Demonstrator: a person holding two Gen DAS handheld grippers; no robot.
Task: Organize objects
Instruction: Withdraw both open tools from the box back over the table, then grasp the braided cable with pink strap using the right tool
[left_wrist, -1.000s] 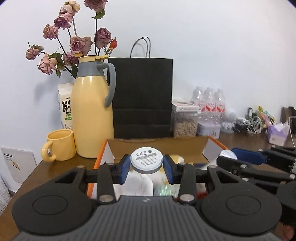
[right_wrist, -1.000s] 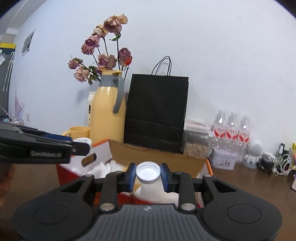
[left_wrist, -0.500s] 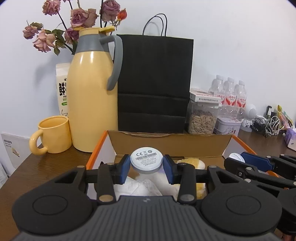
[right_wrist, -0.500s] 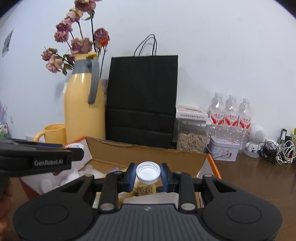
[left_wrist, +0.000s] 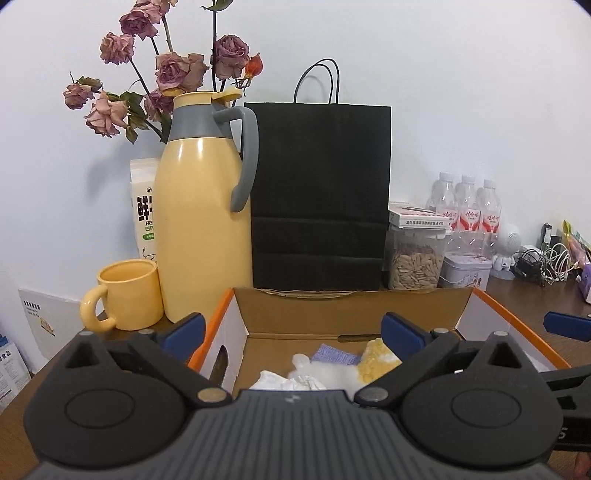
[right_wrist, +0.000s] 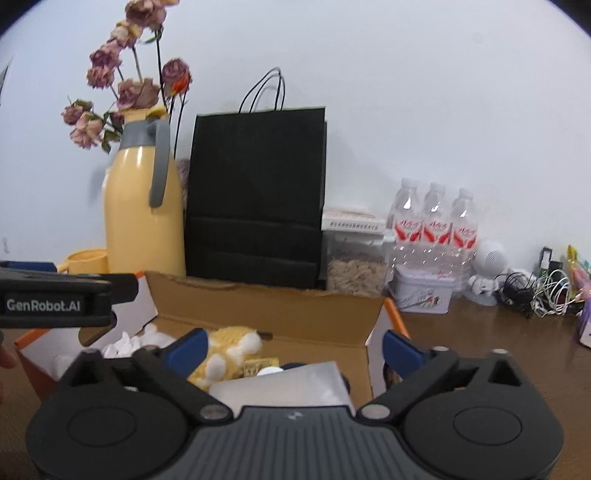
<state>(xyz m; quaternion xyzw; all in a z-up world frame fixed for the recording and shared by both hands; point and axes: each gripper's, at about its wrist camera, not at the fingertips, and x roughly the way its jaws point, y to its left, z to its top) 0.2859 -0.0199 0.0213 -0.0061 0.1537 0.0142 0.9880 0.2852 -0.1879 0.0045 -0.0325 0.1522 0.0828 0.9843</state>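
Both tongs, our left tongs (left_wrist: 291, 328) and right tongs (right_wrist: 293, 341), are opening with nothing between them, poised over the cardboard box (left_wrist: 351, 312) lying lower centre, directly ahead and below.

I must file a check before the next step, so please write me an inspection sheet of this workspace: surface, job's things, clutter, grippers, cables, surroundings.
Surface: brown wooden table, bare only at the right.
Job's things: open cardboard box with orange edges; inside it a yellow plush item, white crumpled material, a purple cloth.
Clutter: yellow jug, yellow mug, black paper bag, seed jar, three water bottles, small tin, milk carton.
Grippers: left gripper and right gripper both over the box, jaws opening, nothing between them.
Cables: tangled bundle at the far right by the wall.
Surroundings: white wall; dried roses behind the jug.
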